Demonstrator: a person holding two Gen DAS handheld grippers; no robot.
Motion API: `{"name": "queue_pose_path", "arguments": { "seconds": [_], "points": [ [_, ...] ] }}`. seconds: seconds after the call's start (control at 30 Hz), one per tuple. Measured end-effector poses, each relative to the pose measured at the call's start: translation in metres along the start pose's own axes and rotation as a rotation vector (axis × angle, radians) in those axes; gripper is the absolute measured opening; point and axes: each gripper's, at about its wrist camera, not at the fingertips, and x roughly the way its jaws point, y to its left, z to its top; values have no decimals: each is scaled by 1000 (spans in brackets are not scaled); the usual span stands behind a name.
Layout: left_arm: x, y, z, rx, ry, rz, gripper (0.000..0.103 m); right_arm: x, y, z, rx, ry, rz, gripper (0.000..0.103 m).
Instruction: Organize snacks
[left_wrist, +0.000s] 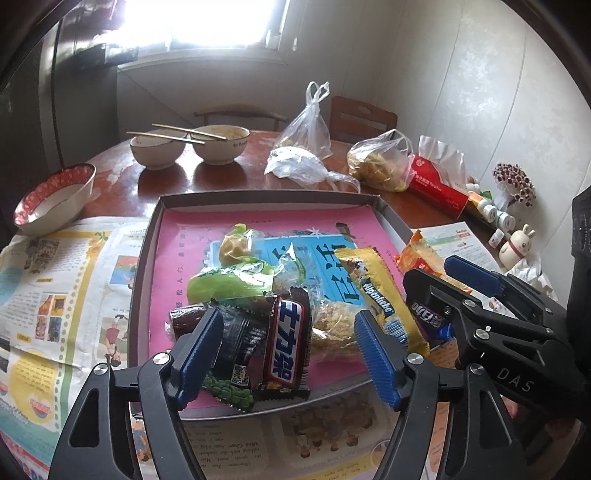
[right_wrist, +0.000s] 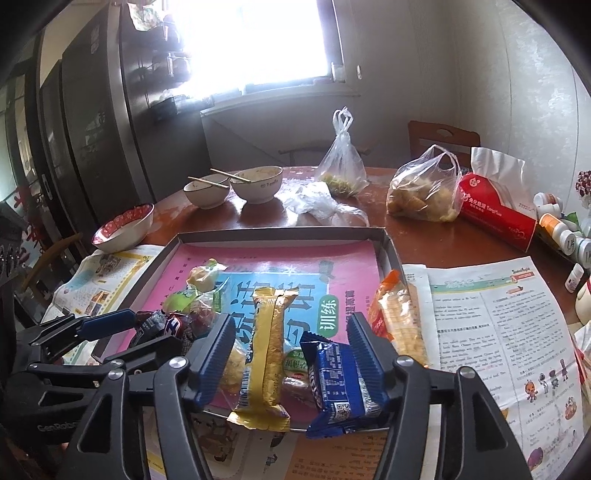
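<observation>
A shallow grey tray (left_wrist: 258, 194) (right_wrist: 280, 232) lined with a pink sheet holds a heap of snacks at its near end. My left gripper (left_wrist: 288, 321) stands open over a brown chocolate bar (left_wrist: 290, 343) and a black packet (left_wrist: 236, 350), with neither pad pressing on them. Green packets (left_wrist: 229, 280) lie just behind. My right gripper (right_wrist: 291, 321) is open too; a yellow Alpenliebe bar (right_wrist: 266, 354) (left_wrist: 376, 295) and a blue packet (right_wrist: 340, 384) lie between its fingers on the tray's near rim. An orange packet (right_wrist: 399, 317) (left_wrist: 421, 254) rests at the tray's right edge.
Newspaper (right_wrist: 498, 332) (left_wrist: 55, 295) covers the brown table on both sides of the tray. Behind stand two bowls with chopsticks (left_wrist: 184, 144), a red-rimmed bowl (left_wrist: 51, 199), plastic bags (right_wrist: 424, 192), a red tissue pack (right_wrist: 495, 210), pill bottles (right_wrist: 569, 236) and a chair (right_wrist: 443, 136).
</observation>
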Motion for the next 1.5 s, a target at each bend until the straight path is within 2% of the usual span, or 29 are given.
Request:
{"name": "queue_pose_path", "arguments": {
  "seconds": [0.67, 0.73, 1.03, 1.23, 1.5],
  "points": [
    [-29, -5, -3, 9, -60, 30, 78, -34, -1, 2, 7, -96, -17, 82],
    [-31, -6, -4, 9, -63, 36, 79, -41, -1, 1, 7, -107, -14, 87],
    [-49, 0, -18, -10, -73, 77, 79, -67, 4, -11, -11, -126, 6, 91],
    [-61, -4, -41, -20, -72, 108, 79, -75, 8, -24, -16, -101, 22, 92],
    [-59, -10, -80, -37, -25, 114, 79, -83, 6, -55, 11, -57, 11, 93]
  ]
}}
